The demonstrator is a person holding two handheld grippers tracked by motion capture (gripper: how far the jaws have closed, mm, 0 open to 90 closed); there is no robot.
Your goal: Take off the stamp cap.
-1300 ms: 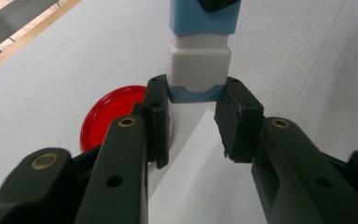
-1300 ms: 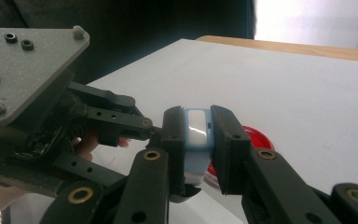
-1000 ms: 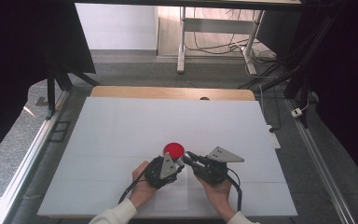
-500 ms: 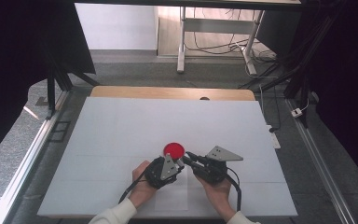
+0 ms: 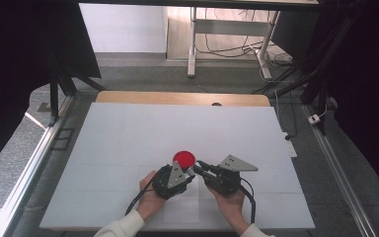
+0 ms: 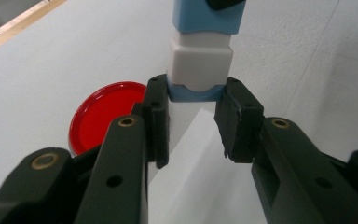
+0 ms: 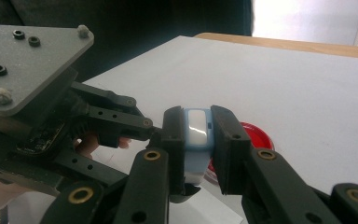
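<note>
Both claws grip blue-white block (image 6: 200,56), R claw (image 7: 197,135), L claw (image 6: 193,116); red lid (image 5: 183,158) beside

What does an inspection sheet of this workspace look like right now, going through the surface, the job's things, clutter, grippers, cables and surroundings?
Surface: white table top, wooden strip along its far edge.
Job's things: blue and white block held between both grippers; red lid flat on the table just beyond them.
Clutter: nothing seen.
Grippers: left gripper has its jaw tips at the block's lower blue end; whether it grips, I cannot tell. Right gripper is shut on the block.
Cables: one black cable trails from each gripper; more wires lie on the floor behind.
Surroundings: grey floor, desk legs, dark curtains at both sides.
</note>
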